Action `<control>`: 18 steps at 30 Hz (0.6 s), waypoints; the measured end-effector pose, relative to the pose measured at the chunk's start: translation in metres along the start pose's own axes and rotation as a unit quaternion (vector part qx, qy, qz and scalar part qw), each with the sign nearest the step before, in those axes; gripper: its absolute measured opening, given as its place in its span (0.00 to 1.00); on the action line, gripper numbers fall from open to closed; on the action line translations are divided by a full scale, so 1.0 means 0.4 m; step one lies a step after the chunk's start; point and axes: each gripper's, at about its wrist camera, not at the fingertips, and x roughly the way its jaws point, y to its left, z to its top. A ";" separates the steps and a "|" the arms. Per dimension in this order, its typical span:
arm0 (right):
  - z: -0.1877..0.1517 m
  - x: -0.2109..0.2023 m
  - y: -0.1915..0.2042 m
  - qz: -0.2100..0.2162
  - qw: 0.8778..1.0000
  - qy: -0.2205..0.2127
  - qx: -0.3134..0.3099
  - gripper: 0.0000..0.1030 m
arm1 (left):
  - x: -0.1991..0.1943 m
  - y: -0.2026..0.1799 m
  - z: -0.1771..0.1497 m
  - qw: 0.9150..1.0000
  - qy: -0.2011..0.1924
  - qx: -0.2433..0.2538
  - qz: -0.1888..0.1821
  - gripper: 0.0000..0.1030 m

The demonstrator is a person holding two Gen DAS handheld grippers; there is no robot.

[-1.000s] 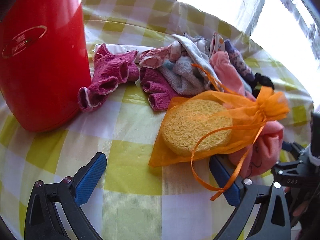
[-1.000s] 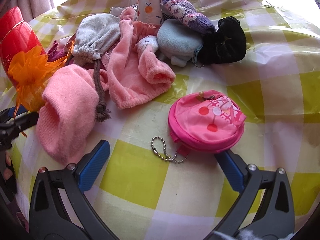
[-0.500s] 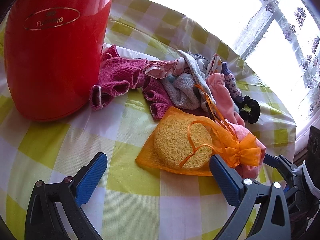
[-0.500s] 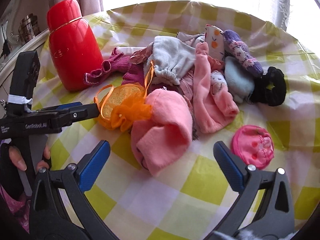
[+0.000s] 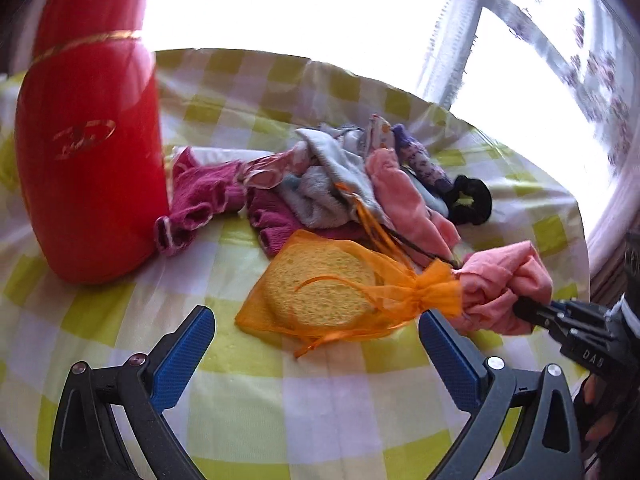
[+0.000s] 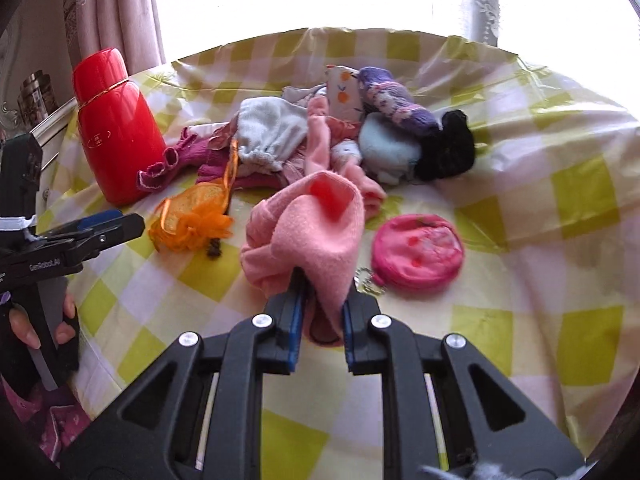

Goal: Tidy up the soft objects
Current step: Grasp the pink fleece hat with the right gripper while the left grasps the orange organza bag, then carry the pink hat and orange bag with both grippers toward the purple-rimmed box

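My right gripper (image 6: 320, 312) is shut on a light pink fleece cloth (image 6: 308, 228), which also shows in the left wrist view (image 5: 504, 280), lifted a little off the table. My left gripper (image 5: 316, 344) is open and empty, just in front of an orange mesh bag with a yellow sponge (image 5: 328, 288), also seen in the right wrist view (image 6: 192, 216). A pile of soft items (image 6: 328, 132) lies behind: magenta socks (image 5: 208, 196), a grey pouch, a pink cloth, a purple knit sock (image 6: 392, 100) and a black scrunchie (image 6: 448, 152).
A tall red flask (image 5: 88, 152) stands at the left of the table. A round pink coin purse (image 6: 418, 252) with a bead chain lies right of the held cloth. The yellow checked tablecloth (image 6: 540, 280) covers the round table; a window and curtains are behind.
My right gripper has closed on the light pink cloth and raised it. Both grippers have pulled back a little from the pile. The left gripper stays open.
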 end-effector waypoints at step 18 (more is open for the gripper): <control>-0.067 -0.003 -0.074 0.029 0.995 0.048 0.077 0.62 | -0.023 -0.035 0.003 1.000 0.025 0.007 0.016 0.04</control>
